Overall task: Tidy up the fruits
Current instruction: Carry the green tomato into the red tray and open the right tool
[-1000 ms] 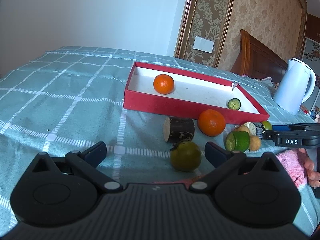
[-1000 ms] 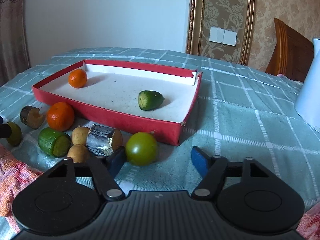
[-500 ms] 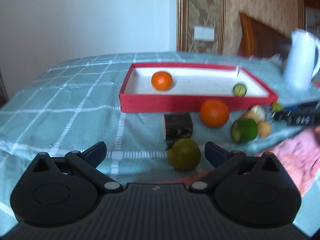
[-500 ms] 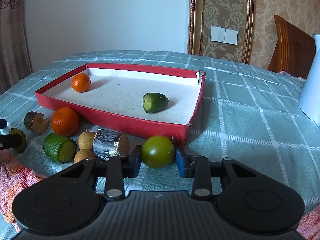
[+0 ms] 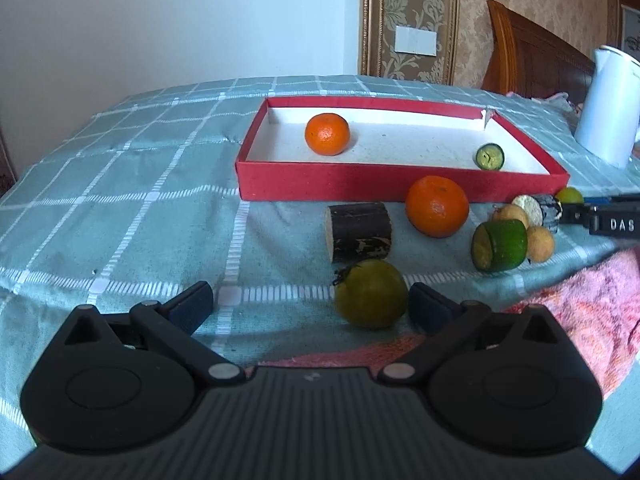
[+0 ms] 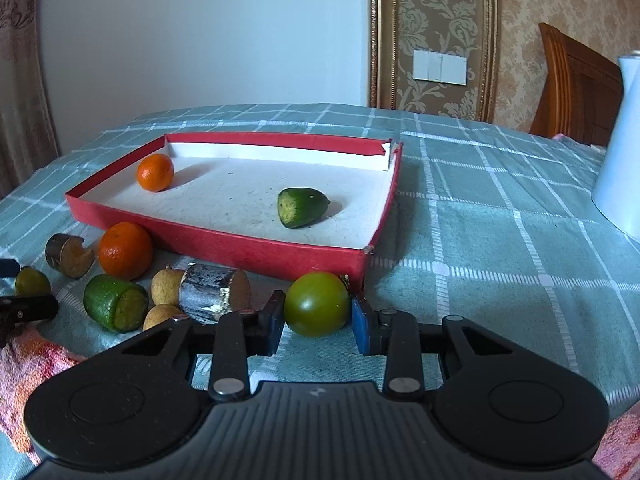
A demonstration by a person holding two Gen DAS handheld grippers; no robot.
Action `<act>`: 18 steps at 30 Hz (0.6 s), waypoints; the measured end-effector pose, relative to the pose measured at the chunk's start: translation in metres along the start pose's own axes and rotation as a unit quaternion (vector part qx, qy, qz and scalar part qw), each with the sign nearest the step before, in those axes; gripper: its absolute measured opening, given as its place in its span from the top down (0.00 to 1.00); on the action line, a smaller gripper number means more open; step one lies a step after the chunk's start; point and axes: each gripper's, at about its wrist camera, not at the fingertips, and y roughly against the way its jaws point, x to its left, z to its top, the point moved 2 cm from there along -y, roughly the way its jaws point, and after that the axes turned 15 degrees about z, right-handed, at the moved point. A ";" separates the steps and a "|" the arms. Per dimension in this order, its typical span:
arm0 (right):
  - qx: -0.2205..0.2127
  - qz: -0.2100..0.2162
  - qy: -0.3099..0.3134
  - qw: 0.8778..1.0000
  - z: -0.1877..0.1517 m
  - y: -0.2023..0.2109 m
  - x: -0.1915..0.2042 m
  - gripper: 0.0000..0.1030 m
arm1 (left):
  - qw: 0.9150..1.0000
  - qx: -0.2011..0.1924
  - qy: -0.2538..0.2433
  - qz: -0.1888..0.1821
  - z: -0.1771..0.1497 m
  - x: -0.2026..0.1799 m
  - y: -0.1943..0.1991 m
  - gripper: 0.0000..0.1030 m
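Right claw (image 6: 318,326) newly around green tomato (image 6: 317,304), checked tablecloth (image 6: 500,248).

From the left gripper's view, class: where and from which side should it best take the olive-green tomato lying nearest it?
Grip the green tomato across its round middle, coming level from the near side. The left gripper stands open; the stem points left, so pads meet smooth flanks.

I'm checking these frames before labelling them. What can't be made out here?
- White kettle: cut off by the right edge in both views.
- Right gripper: in the left wrist view only its side with the "DAS" label shows; the edge cuts off the rest.
- Green tomato: whether it is lifted off the tablecloth cannot be told.
- Yellow-green fruit: the left gripper partly covers it in the right wrist view.
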 end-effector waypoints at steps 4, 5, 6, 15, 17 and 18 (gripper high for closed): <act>-0.002 -0.002 -0.004 1.000 0.000 0.001 -0.002 0.67 | 1.000 0.000 0.000 -0.001 0.000 -0.001 0.000 0.00; -0.001 -0.002 -0.004 1.000 0.000 0.001 -0.002 0.67 | 1.000 0.000 0.000 -0.001 0.000 0.000 0.000 0.00; -0.002 -0.003 -0.005 1.000 0.000 0.001 -0.002 0.67 | 1.000 0.000 0.000 -0.001 0.000 0.000 0.000 0.00; -0.007 -0.014 -0.004 1.000 -0.003 0.006 0.004 0.67 | 1.000 0.000 0.000 -0.001 0.000 0.000 0.000 0.00; -0.011 -0.015 -0.002 1.000 -0.002 0.010 0.006 0.67 | 1.000 0.000 0.000 -0.001 0.000 -0.001 0.000 0.00; -0.013 -0.016 0.000 1.000 0.000 0.012 0.007 0.67 | 1.000 0.000 0.001 -0.002 0.000 -0.001 0.000 0.00</act>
